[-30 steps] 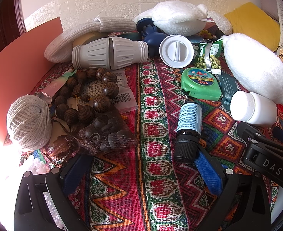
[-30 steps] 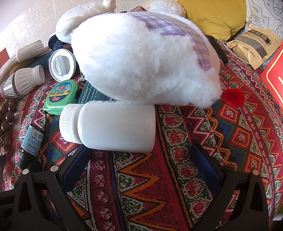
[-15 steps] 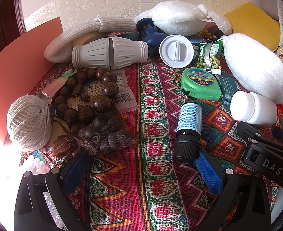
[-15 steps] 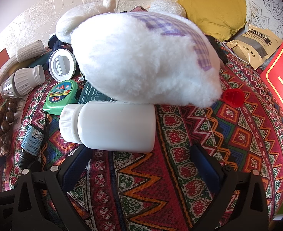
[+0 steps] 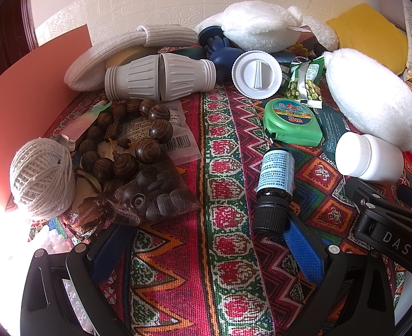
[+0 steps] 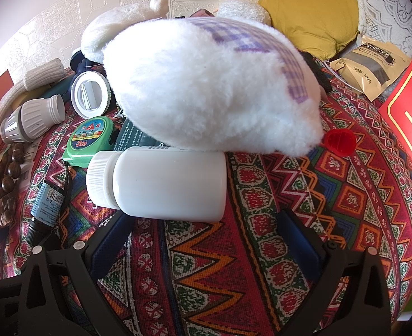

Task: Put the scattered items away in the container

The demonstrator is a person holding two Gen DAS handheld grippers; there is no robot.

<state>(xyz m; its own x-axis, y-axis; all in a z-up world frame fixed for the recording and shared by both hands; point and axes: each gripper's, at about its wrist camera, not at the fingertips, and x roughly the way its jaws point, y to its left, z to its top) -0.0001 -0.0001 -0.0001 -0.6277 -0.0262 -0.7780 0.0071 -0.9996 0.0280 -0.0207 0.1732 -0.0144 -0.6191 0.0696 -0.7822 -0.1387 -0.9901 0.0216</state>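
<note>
Patterned red cloth (image 5: 206, 168) fills both frames, crowded with loose items: a white bottle (image 6: 161, 184) at centre of the right view, a small brown bottle (image 5: 273, 184) at lower right of the left view. Left gripper (image 5: 206, 240) and right gripper (image 6: 203, 238) both rest low, jaws wide and empty. No container is identifiable; tidying appears barely begun.

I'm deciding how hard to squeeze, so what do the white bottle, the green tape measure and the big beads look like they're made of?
White bottle: smooth, slightly glossy plastic with a ribbed cap. Green tape measure: hard moulded plastic case, shiny printed label. Beads: probably polished wood, going by the dark striped grain.
</note>
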